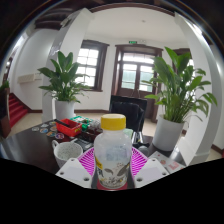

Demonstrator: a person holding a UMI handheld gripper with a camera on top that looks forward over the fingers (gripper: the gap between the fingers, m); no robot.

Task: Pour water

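A clear plastic bottle [112, 158] with a yellow cap and a pale label stands upright between my fingers. My gripper [112, 168] is shut on the bottle, the pink pads [88, 160] pressing its sides at both left and right. A white cup [67, 152] sits on the dark table [25, 145] just left of the left finger. The bottle's base is hidden below the fingers.
Red and colourful packets [70, 127] lie on the table beyond the cup. Potted plants stand at the left [64, 85] and at the right [175, 95]. A dark chair [128, 110] stands beyond the bottle, before a door [133, 72].
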